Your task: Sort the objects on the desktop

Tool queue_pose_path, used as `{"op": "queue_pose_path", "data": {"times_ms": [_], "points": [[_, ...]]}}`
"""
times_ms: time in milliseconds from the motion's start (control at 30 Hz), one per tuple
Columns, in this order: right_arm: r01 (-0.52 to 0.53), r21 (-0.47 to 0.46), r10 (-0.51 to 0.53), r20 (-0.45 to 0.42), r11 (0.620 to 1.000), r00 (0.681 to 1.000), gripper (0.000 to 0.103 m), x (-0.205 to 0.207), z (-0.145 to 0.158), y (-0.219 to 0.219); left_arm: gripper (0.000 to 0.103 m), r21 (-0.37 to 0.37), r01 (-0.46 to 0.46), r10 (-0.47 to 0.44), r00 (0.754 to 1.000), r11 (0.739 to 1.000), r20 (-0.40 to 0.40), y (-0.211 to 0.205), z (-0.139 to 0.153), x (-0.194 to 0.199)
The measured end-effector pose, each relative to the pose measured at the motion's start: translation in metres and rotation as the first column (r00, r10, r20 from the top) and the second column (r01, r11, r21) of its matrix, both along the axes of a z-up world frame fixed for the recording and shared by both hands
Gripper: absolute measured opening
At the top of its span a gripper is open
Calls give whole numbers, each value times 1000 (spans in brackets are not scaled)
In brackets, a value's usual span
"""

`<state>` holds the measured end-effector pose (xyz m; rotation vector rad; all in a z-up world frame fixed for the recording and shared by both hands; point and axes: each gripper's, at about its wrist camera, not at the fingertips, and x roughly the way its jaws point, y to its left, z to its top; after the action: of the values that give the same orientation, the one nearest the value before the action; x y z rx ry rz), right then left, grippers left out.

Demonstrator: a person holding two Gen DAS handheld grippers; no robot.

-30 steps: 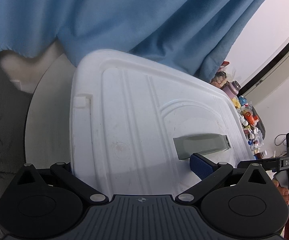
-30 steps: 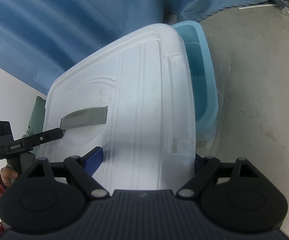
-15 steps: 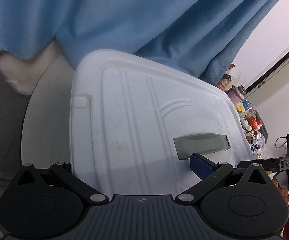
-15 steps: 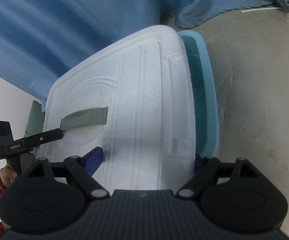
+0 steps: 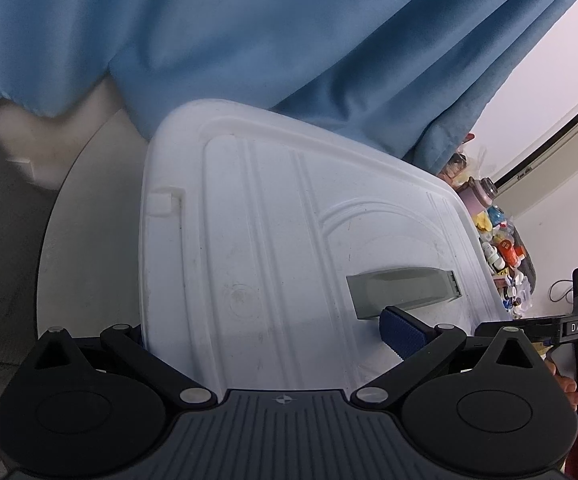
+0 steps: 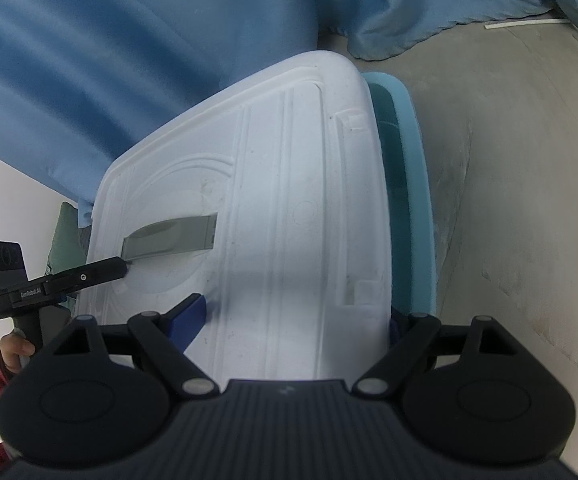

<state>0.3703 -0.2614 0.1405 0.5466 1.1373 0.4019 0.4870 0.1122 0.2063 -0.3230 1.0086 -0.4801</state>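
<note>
A large white plastic lid (image 5: 273,248) with a grey handle (image 5: 405,290) fills both views; it also shows in the right wrist view (image 6: 281,220). My left gripper (image 5: 265,332) is shut on the lid's near edge, one blue pad (image 5: 403,330) on top, the other finger hidden beneath. My right gripper (image 6: 293,320) is shut on the lid's opposite edge, one blue pad (image 6: 191,316) on top, the other under the rim. A light blue bin (image 6: 409,200) shows beneath the lid's right side. The lid is tilted and held by both grippers.
Blue curtains (image 5: 249,40) hang behind. A pile of small colourful objects (image 5: 501,248) lies at the far right of the left wrist view. A round pale tabletop (image 5: 85,240) lies left of the lid. Grey floor (image 6: 509,180) spreads to the right.
The lid has kept its place between both grippers while the background has shifted: more curtain shows above and the blue bin appears lower and narrower under the lid.
</note>
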Motion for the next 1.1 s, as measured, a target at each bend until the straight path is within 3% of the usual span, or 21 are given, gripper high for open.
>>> {"op": "queue_pose_path", "data": {"times_ms": [333,467,600,700,833,1000,1100], "points": [[1,1,-1,3,1000,1000,86,4,5,3,103,2,-8,8,1000,1000,5,-2,4,4],[78,-122,-75,25,990,997,89,8,18,5,103,41,-31,30,999,999,23,-2,12,7],[103,-85,-98,66,991,993,89,5,37,-7,103,26,-77,77,997,997,8,12,19,11],[110,-139,-98,89,984,991,89,1,44,-9,103,38,-101,101,995,994,21,18,22,11],[104,-143,-94,74,984,993,89,5,41,-9,103,42,-124,123,992,991,18,21,23,14],[80,-163,-71,58,983,996,89,10,43,-2,103,120,-107,102,994,987,44,15,30,12],[77,-175,-68,60,982,996,89,19,40,0,103,103,-115,111,993,988,47,19,34,12]]}}
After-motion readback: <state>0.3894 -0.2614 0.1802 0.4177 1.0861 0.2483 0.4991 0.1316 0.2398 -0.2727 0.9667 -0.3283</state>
